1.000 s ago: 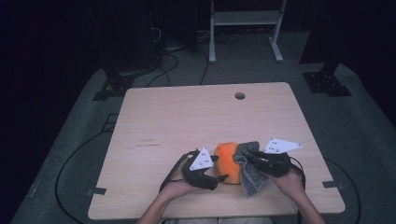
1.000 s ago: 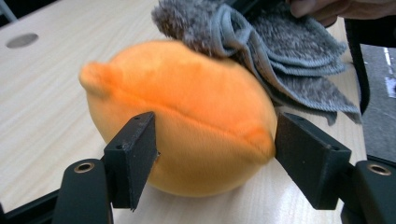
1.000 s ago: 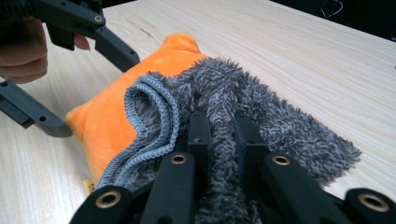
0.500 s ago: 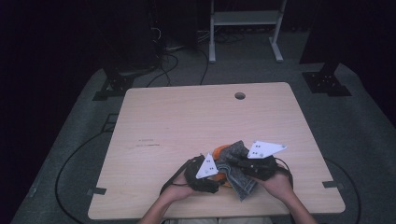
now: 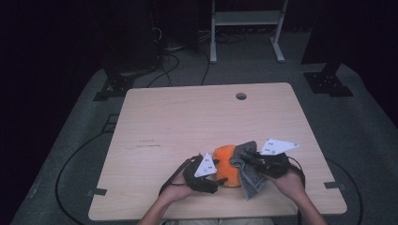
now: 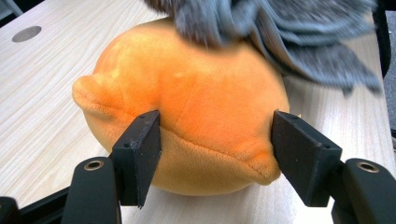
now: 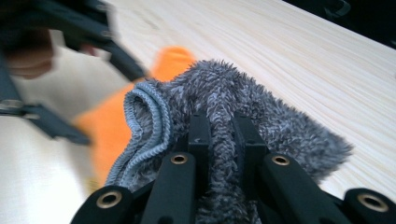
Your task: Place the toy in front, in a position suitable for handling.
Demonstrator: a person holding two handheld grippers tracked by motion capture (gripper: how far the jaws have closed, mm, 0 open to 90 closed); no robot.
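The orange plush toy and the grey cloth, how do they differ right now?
The orange plush toy is rounded and smooth-napped; the grey cloth is flat, shaggy, with a stitched hem. The toy sits on the table with the left tool clamped on its sides; the cloth is pinched in the right tool, draped against the toy. Both are soft fabric.

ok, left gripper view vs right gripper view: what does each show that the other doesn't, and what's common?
Left gripper view: the left gripper with its jaws set on either side of the orange plush toy, and the round hole in the table.
Right gripper view: the right gripper clamped on a fold of the grey fuzzy cloth, and the cloth's ribbed hem.
Both: the toy, the cloth lying against it, and the light wood tabletop.
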